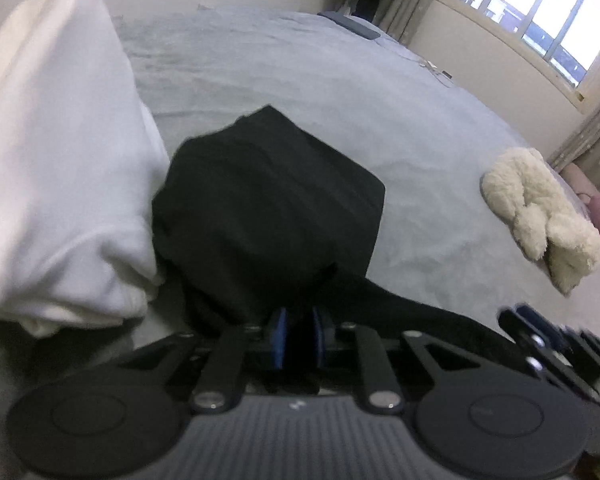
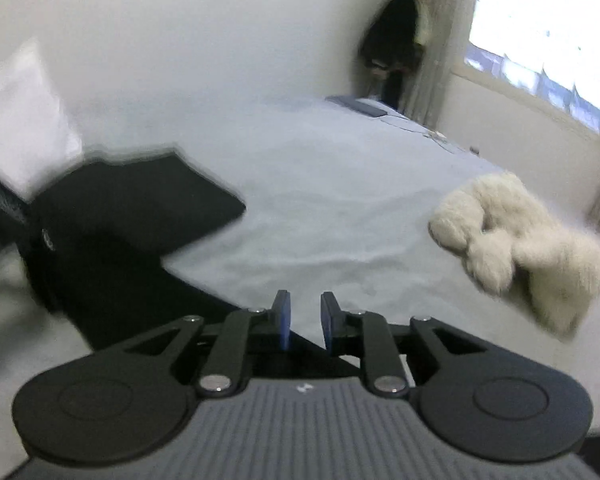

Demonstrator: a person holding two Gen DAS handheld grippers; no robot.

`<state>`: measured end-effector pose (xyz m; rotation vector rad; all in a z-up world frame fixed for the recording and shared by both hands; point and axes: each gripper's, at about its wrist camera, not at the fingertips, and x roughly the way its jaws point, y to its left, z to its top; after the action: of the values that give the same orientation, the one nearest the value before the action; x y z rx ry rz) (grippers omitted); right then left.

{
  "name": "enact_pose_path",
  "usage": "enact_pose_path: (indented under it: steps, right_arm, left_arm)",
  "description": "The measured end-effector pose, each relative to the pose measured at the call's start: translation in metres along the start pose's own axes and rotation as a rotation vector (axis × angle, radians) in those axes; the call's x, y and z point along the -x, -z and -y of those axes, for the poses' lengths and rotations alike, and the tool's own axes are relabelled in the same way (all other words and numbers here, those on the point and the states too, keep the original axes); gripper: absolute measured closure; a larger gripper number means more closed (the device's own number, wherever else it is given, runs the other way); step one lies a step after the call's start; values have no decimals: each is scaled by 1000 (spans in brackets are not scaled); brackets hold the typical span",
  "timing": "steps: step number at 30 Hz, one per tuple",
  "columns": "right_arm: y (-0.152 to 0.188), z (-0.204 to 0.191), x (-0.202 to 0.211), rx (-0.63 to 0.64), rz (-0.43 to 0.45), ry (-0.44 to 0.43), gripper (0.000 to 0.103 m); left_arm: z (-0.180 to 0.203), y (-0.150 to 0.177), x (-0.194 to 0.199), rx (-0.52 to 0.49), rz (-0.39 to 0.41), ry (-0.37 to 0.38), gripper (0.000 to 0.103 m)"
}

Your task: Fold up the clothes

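Note:
A black garment lies partly folded on the grey bed, against a white pillow. My left gripper is at its near edge, shut, with black cloth filling the narrow gap between the blue pads. A black strip of the garment runs right to my right gripper. In the right wrist view the garment spreads to the left and reaches under my right gripper. Its pads stand close together. Dark cloth shows low between them and bed sheet shows between the tips.
A cream plush toy lies on the bed's right side. A flat dark-blue item and a cable lie at the far edge. Beyond are a wall, curtains and a window. Dark clothes hang in the corner.

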<state>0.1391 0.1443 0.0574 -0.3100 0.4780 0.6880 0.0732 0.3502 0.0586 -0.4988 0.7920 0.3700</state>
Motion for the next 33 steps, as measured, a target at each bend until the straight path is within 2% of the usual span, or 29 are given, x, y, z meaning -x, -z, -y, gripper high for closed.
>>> enact_pose_path:
  steps: [1,3,7,11,14,18,21,22,26,28,29,31,33]
  right_arm:
    - [3,-2,7,4,-4,-31,82]
    - [14,-14,8,62,-44,-61,82]
    - [33,-36,-14,103,-135,-59,84]
    - [23,-23,-4,-39,-110,-89,84]
    - [26,-18,10,-91,-90,-86,83]
    - [41,-2,18,-77,-121,-30,83]
    - [56,30,36,-119,-149,29,83]
    - [61,41,43,-136,-158,49,85]
    - [80,88,69,-204,-195,131,87]
    - [90,110,84,-256,-197,218,79]
    - [97,122,91,-299,-202,260,78]
    - [98,118,90,-298,-200,264,82]
    - [98,107,86,-277,-194,250,83]
  left_arm:
    - [2,-1,5,-5,14,-6,79]
    - [7,-4,16,-20,44,7,76]
    - [15,1,23,-60,57,67,78]
    - [35,11,21,-115,40,137,77]
    - [48,22,1,-160,-19,137,76]
    - [51,35,-31,-217,-72,74,81]
    - [36,28,-32,-130,-79,66,94]
    - [34,27,-31,-130,-72,44,97]
    - [37,29,-29,-167,-66,21,97]
    - [37,28,-29,-162,-64,14,97]
    - [39,27,-28,-163,-63,7,97]
    - [43,26,-28,-176,-59,-8,97]
    - [44,25,-28,-178,-59,-17,97]
